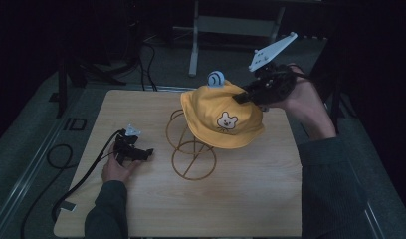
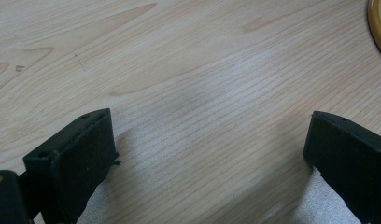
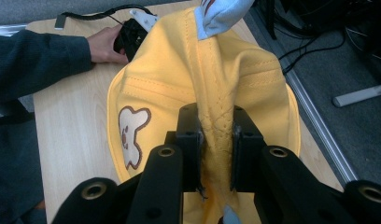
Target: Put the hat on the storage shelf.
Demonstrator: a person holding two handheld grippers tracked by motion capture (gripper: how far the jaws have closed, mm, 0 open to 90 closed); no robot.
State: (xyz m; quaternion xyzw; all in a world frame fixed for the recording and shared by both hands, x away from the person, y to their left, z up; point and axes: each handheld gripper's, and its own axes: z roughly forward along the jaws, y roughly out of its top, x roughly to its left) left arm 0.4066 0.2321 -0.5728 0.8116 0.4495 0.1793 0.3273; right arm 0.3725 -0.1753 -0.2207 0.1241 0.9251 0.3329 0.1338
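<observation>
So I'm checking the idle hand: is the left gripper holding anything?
No, the left gripper has its jaws wide apart over bare table, with nothing between them.

A light wooden table (image 1: 270, 199) stands on grey carpet (image 1: 37, 114) in a dim room. Beyond the table's far edge rises a pale metal furniture leg (image 1: 193, 50) with a crossbar. Black cables (image 1: 146, 59) trail over the floor left of that leg; the far background is dark
</observation>
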